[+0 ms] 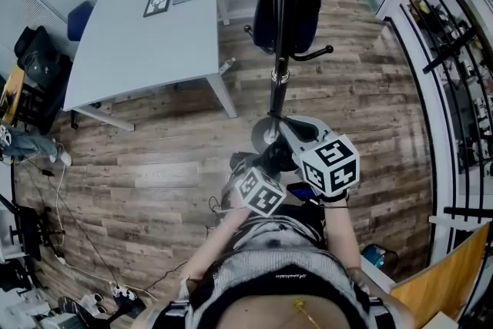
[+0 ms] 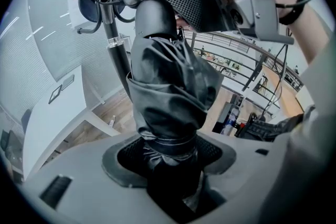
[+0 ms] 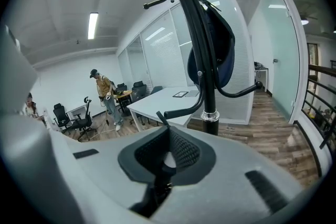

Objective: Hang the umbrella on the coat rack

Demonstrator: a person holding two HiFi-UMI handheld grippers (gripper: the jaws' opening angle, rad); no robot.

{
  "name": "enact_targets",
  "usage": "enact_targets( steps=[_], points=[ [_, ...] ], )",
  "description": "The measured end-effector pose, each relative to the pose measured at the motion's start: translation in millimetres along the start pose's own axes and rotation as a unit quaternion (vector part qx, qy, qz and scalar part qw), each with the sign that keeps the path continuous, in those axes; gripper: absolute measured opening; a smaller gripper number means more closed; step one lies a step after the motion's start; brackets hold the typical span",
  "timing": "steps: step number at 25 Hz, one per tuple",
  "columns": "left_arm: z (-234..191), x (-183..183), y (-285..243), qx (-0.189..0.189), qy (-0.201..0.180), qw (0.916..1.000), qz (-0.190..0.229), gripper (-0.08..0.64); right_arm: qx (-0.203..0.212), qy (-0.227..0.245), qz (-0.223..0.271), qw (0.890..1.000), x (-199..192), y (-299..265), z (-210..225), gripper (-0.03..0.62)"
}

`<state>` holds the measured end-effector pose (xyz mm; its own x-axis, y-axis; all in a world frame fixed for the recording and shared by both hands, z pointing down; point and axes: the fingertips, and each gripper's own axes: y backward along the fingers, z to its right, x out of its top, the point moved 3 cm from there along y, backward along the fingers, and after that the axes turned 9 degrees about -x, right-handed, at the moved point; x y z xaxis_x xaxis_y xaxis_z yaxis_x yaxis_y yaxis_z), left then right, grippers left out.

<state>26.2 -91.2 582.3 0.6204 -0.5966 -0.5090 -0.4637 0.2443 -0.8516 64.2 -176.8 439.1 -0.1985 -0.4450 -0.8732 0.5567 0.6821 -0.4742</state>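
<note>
Umbrella (image 2: pixel 168 97), black folded fabric, sits clamped between jaws of the left gripper (image 2: pixel 170 157) near the black metal coat rack (image 3: pixel 202 60); the right gripper (image 3: pixel 167 157), jaws pressed together, seems to pinch its thin strap (image 3: pixel 159 126), which might slip free.

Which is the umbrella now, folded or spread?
Folded: the umbrella has its black canopy gathered and strapped round, held in the left hand-held gripper.

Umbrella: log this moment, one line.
left gripper shut on umbrella | right gripper shut on strap | coat rack ahead, umbrella unhung
</note>
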Motion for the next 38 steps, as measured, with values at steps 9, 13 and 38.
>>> enact_targets(
  steps=[9, 13, 38],
  points=[
    [-3.6, -1.1, 1.4, 0.005, 0.01, 0.9999, 0.006, 0.249, 0.001, 0.007, 0.015, 1.0, 2.6, -2.6, -5.0, 0.014],
    [-5.1, -0.3, -1.1, 0.006, 0.004, 1.0, 0.004, 0.249, 0.008, -0.02, 0.022, 1.0, 1.1, -2.6, 1.1, 0.014],
    [-14.5, 4.9, -4.8, 0.003, -0.01, 1.0, -0.001, 0.249, -0.007, -0.053, 0.024, 0.998, 1.2, -9.6, 14.1, 0.014]
  ],
)
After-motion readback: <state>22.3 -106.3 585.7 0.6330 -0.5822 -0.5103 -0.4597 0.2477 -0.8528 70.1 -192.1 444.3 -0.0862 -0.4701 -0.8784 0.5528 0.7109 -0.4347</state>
